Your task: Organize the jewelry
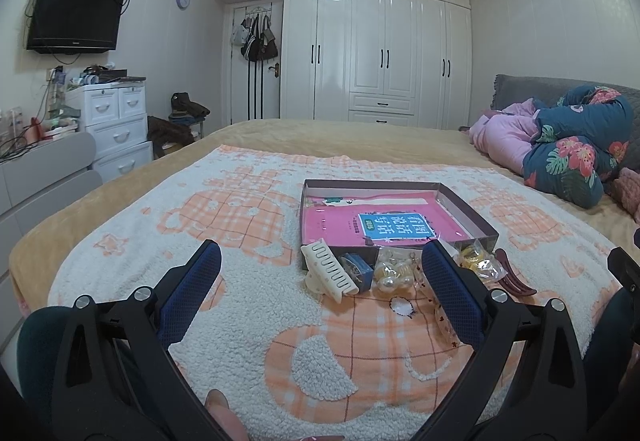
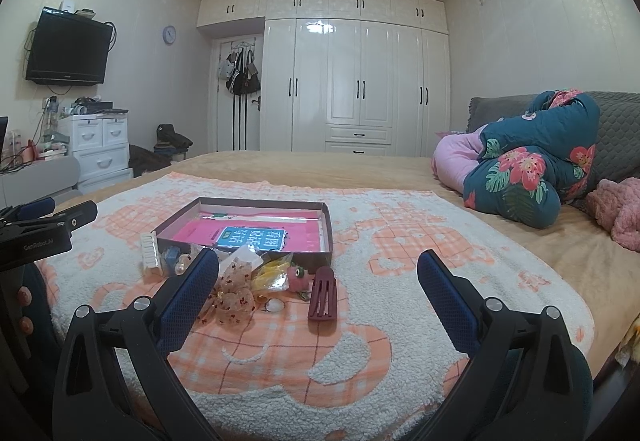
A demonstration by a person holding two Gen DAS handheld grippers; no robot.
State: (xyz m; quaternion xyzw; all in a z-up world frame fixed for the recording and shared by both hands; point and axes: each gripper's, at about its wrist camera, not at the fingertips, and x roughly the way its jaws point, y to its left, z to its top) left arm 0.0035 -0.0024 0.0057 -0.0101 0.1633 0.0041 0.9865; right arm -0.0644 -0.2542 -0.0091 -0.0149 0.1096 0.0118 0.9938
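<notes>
Grippers first: the left gripper (image 1: 320, 273) and the right gripper (image 2: 318, 281) both hover low over the near end of the bed with their blue-padded fingers spread wide and nothing between them.

Just beyond them, on the white-and-peach fleece blanket (image 2: 360, 353), the jewelry and hair pieces lie loose in a short row. From the person's left: a cream claw clip (image 1: 328, 271), a small blue box (image 1: 356, 269), a clear packet of pearl earrings (image 1: 394, 273), a sheer dotted bow (image 2: 232, 297), a packet with yellow pieces (image 2: 272, 275), a small pink ornament (image 2: 298, 277) and a dark red hair clip (image 2: 322, 297), which sits a little apart on the near right.

Behind the row, touching or just beside several of the pieces, stands a shallow cardboard box (image 2: 326, 237) holding a pink booklet (image 2: 256, 235) with a blue label. None of the accessories appear to be inside it.

Judging by this, the sorting has barely begun: every piece is yet to be picked up and placed, presumably into the box.

Farther off are the folded floral quilt (image 2: 528, 169) and the white wardrobe (image 2: 360, 89).
</notes>
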